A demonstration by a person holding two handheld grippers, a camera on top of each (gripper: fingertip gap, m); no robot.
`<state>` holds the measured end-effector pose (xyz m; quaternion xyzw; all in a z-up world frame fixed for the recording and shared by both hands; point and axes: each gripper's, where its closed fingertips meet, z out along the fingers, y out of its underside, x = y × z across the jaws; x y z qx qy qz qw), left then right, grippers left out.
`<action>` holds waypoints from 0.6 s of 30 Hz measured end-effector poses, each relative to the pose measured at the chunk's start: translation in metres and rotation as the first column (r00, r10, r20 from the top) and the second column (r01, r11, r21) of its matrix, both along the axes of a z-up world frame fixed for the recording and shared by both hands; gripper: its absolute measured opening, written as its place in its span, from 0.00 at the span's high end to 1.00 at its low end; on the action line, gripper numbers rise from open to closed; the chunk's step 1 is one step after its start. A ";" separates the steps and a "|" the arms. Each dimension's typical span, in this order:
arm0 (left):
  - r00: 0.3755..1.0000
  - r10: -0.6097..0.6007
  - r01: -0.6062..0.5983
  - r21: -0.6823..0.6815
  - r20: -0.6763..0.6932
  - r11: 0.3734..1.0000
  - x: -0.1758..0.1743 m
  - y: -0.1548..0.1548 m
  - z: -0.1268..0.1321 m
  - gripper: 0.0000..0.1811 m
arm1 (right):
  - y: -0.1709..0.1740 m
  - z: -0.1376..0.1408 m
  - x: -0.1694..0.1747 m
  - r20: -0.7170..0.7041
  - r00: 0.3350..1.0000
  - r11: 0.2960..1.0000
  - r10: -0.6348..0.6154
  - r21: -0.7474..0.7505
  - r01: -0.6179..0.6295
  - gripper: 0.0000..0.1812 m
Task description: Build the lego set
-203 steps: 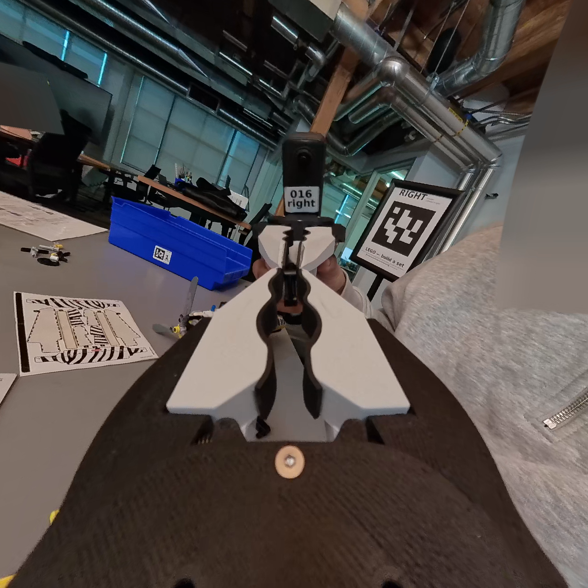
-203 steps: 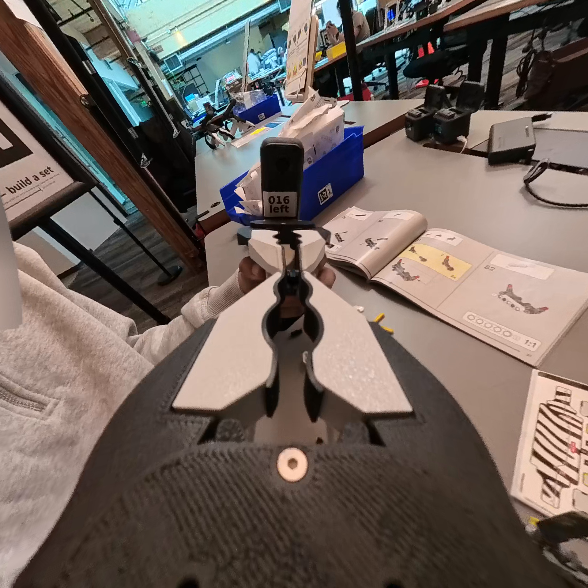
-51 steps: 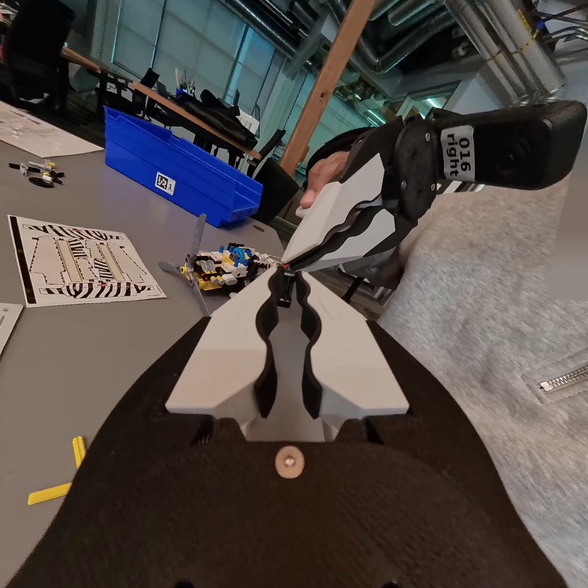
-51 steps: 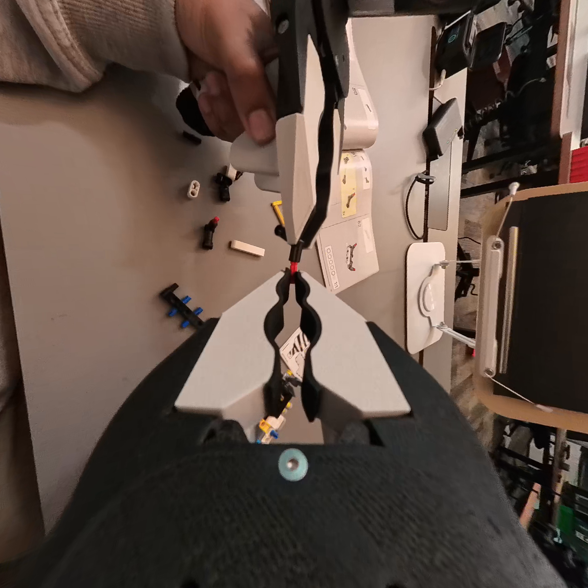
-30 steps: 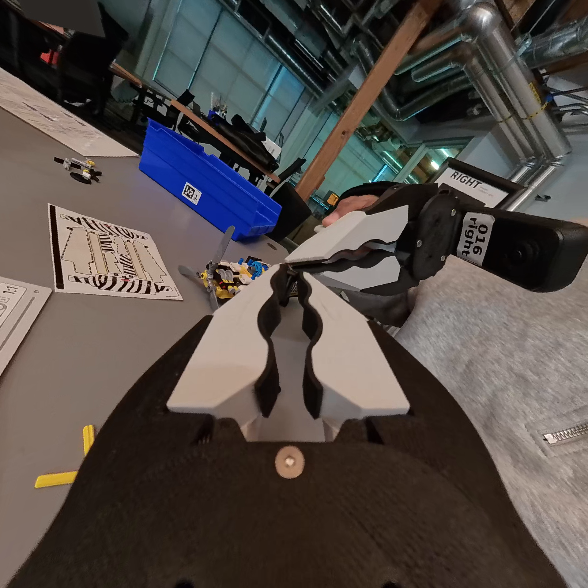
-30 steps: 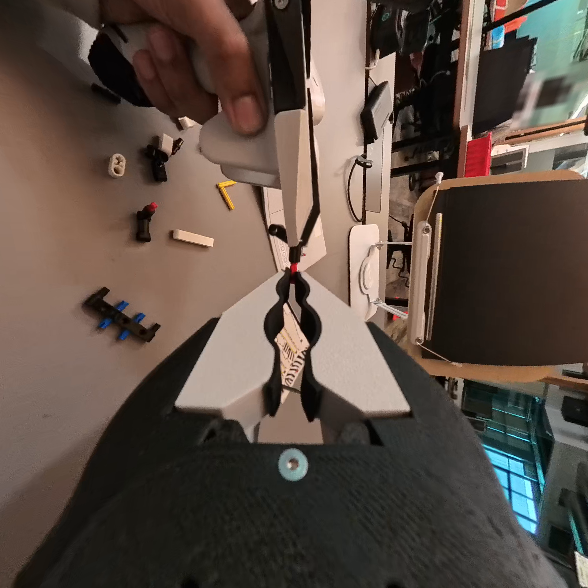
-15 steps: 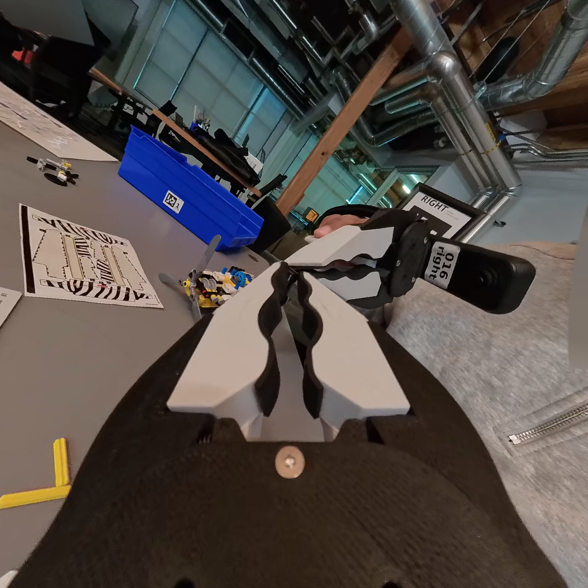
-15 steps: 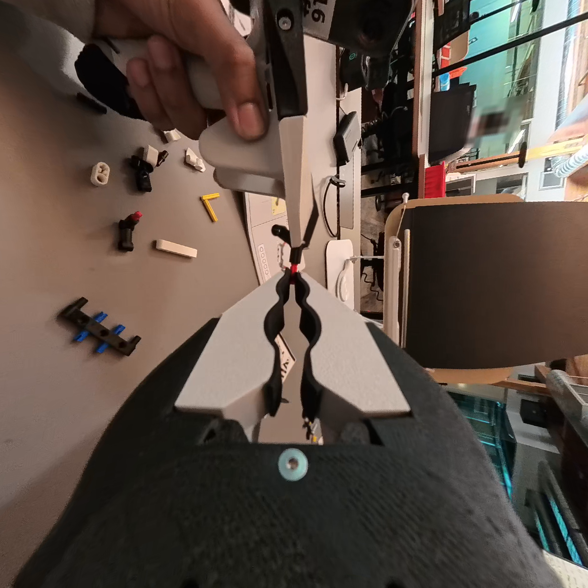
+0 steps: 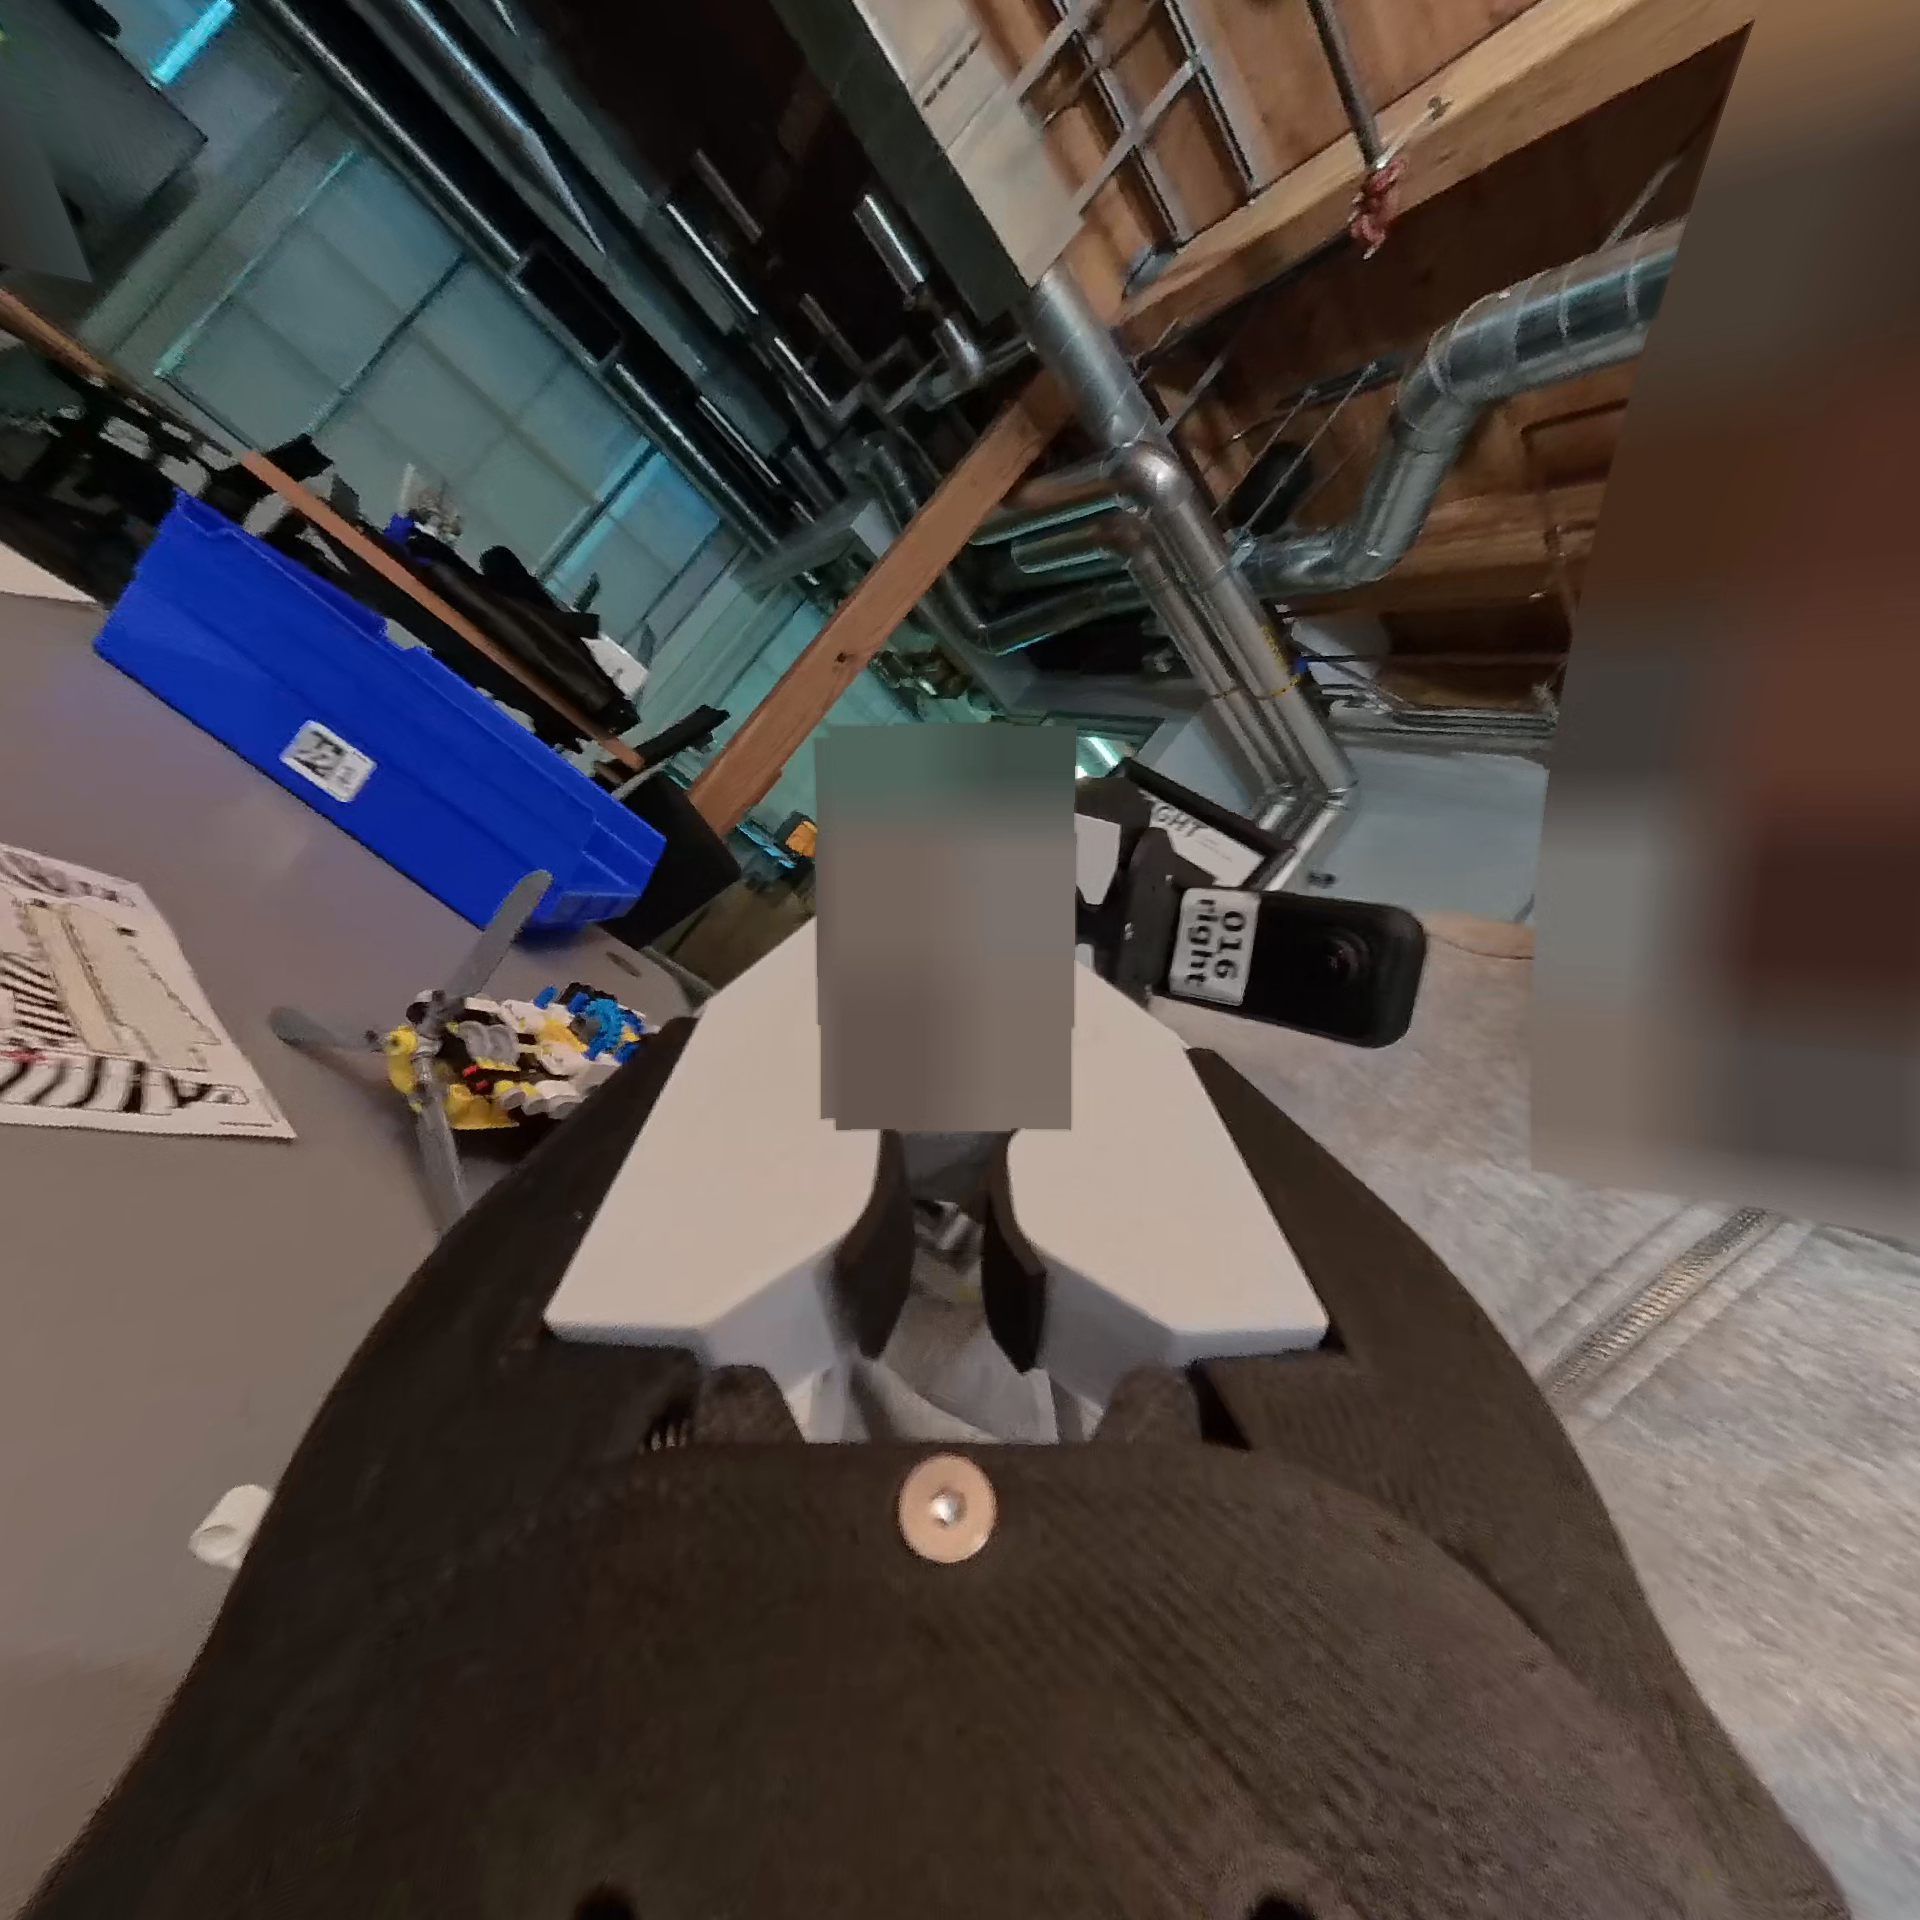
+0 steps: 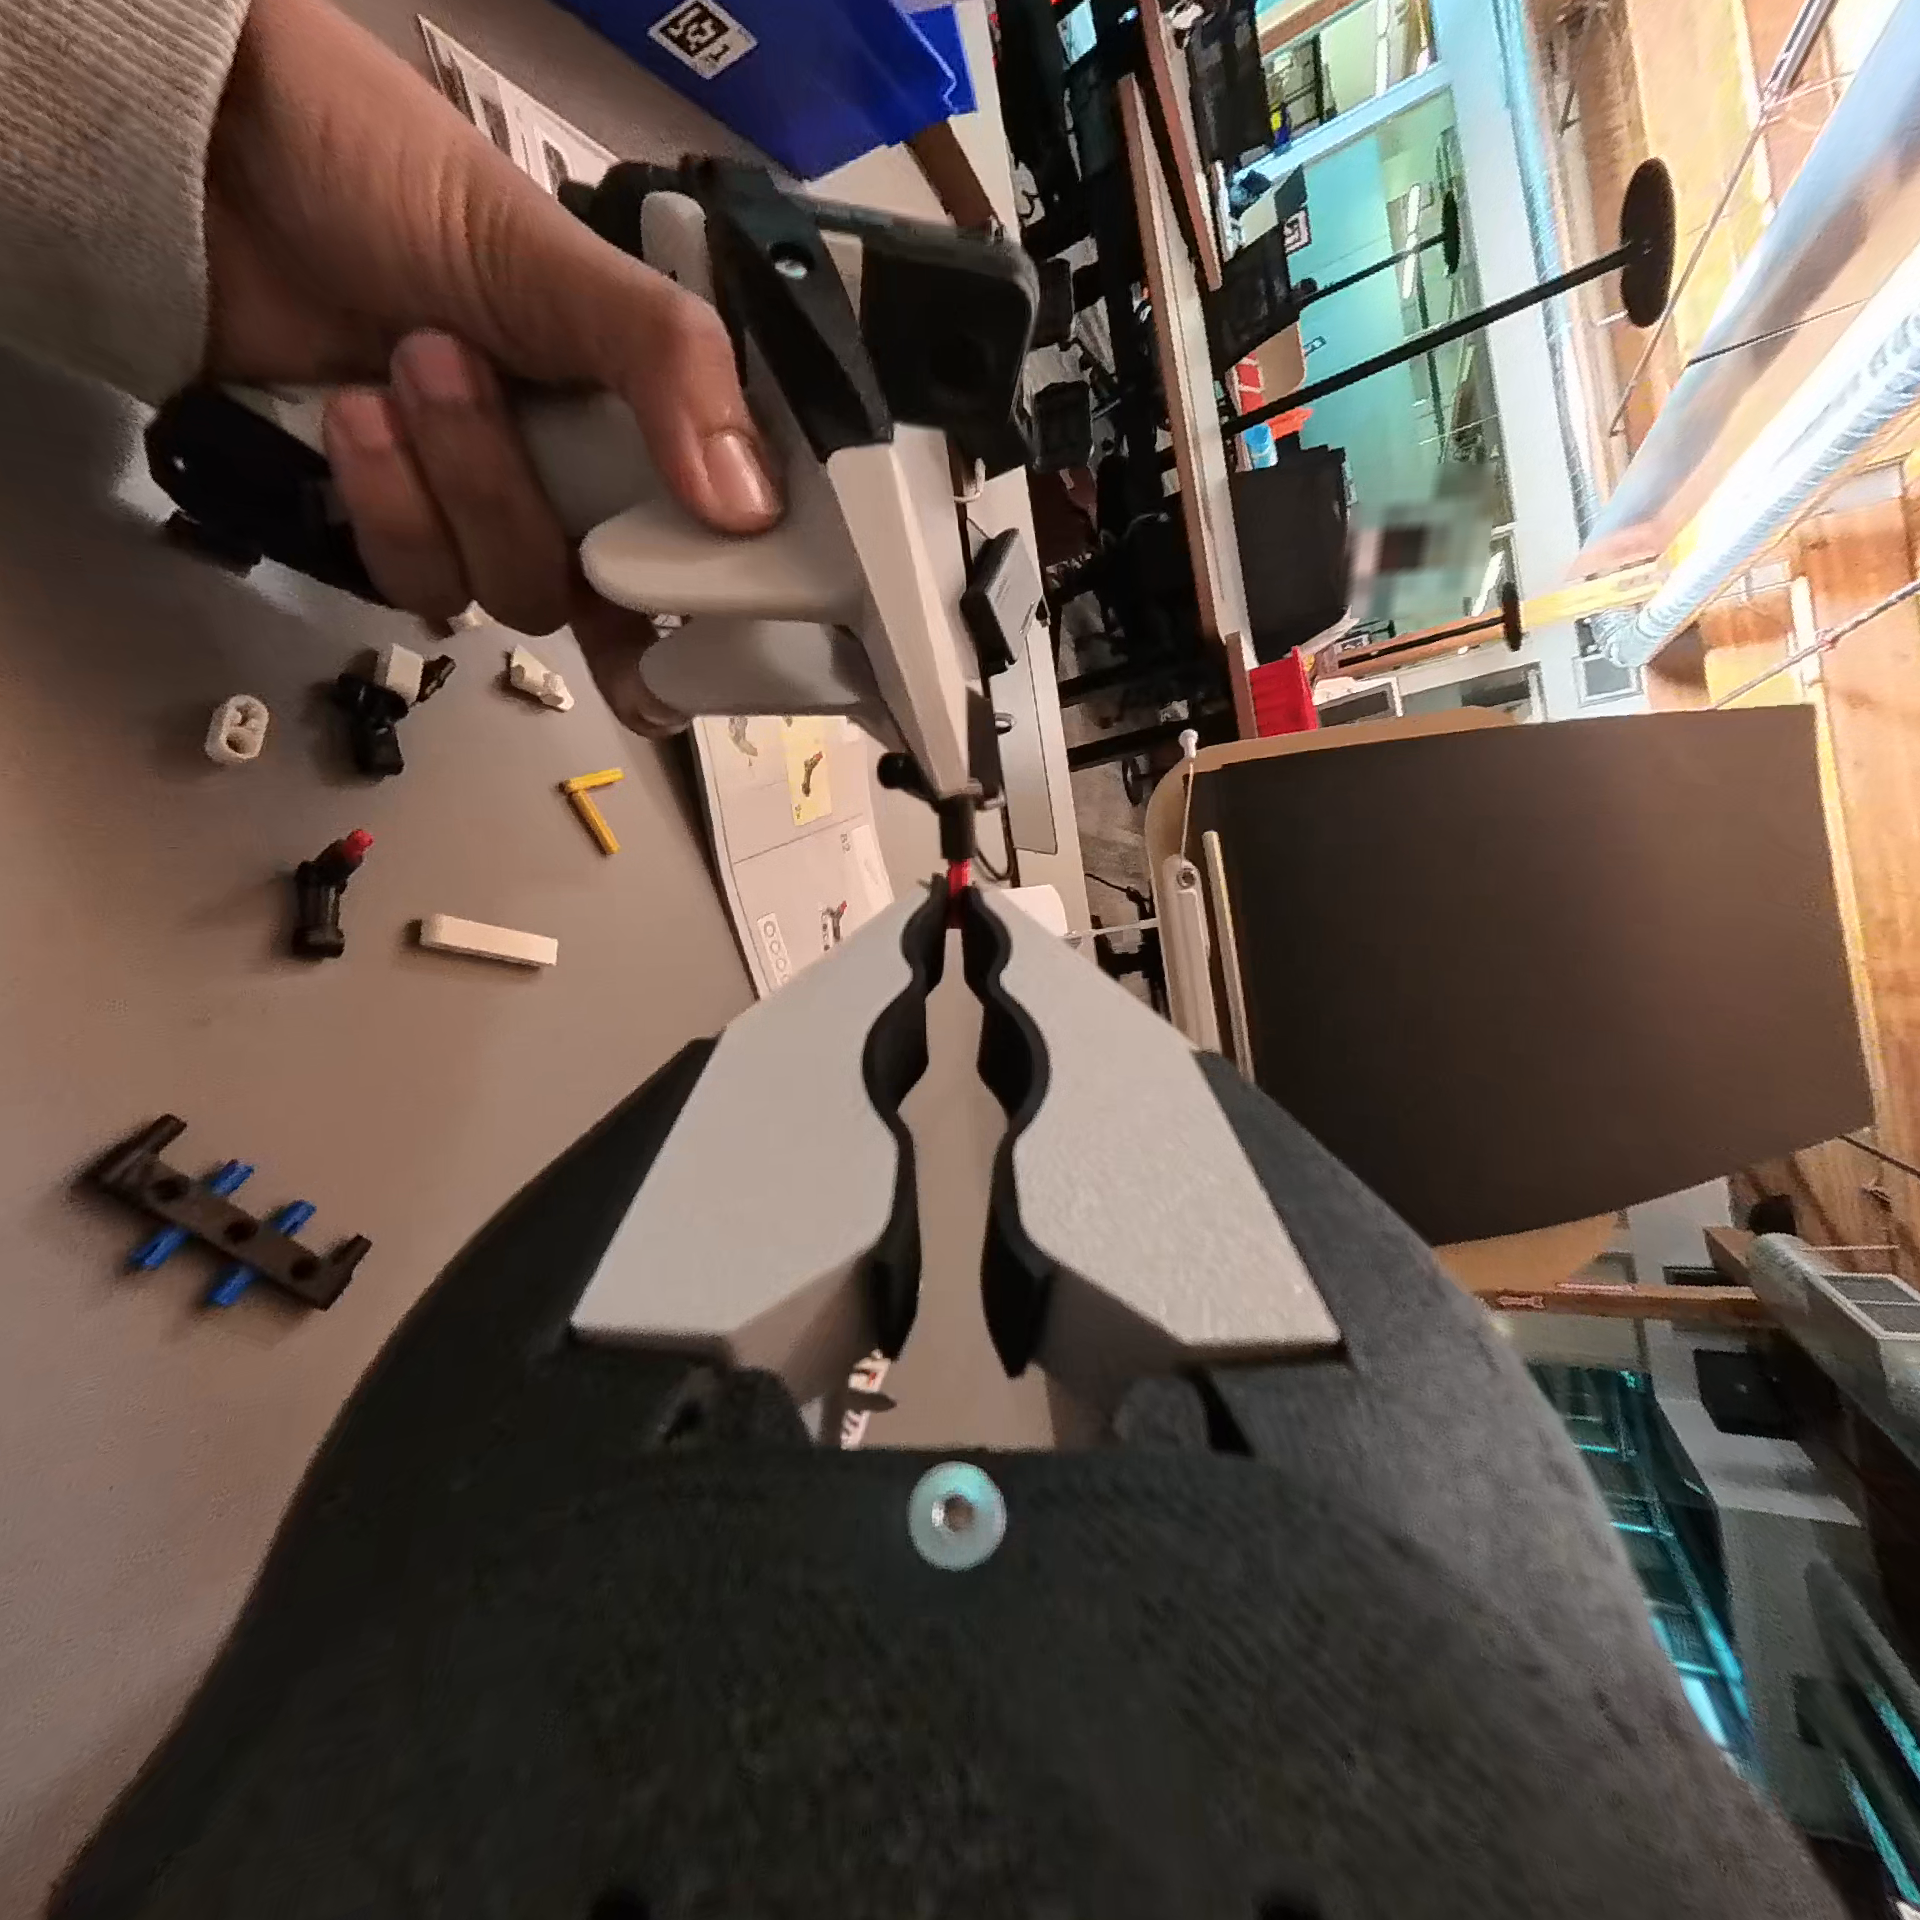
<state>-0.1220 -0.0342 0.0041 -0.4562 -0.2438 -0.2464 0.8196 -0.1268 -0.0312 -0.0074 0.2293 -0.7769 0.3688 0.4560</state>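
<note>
In the right wrist view my right gripper (image 10: 951, 920) is shut on the red end of a small pin piece (image 10: 954, 878). My left gripper (image 10: 964, 798), held by a hand (image 10: 499, 343), comes in from above and is shut on the black end of the same piece (image 10: 962, 826). The two grippers meet tip to tip above the grey table (image 10: 208, 1018). In the left wrist view a mosaic patch hides my left fingertips; only the white fingers (image 9: 727, 1143) show, with the right gripper's camera body (image 9: 1299, 966) beyond. A part-built yellow, white and blue model with grey propeller blades (image 9: 509, 1049) lies on the table.
Loose parts lie on the table: a black beam with blue pins (image 10: 223, 1216), a white bar (image 10: 488, 940), a black piece with a red tip (image 10: 327, 894), a yellow L piece (image 10: 592, 805). An open booklet (image 10: 790, 831), a sticker sheet (image 9: 94, 1018), a blue bin (image 9: 364, 727). The grippers are tip to tip, or close to it. Left tips and right tips are each some 15 cm from the white bar (image 10: 488, 940).
Both grippers have stayed tip to tip on the small piece. The left gripper has tilted further upward and the right one has swung round, so the table has slid out of the left view.
</note>
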 end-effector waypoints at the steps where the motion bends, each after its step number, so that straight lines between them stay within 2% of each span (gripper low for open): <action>1: 1.000 0.023 -0.023 -0.019 -0.009 1.000 -0.001 -0.001 -0.002 0.99 | 0.000 -0.002 -0.001 0.015 1.000 1.000 -0.009 0.006 0.009 1.00; 10: 0.970 0.176 -0.199 -0.131 -0.166 0.971 -0.003 -0.003 0.000 0.98 | -0.001 0.000 -0.001 0.153 0.988 0.999 -0.011 -0.046 0.019 0.99; 18: 0.955 0.208 -0.246 -0.173 -0.213 0.954 -0.004 0.000 -0.002 0.96 | -0.001 -0.005 0.002 0.230 0.973 0.999 0.000 -0.037 0.009 1.00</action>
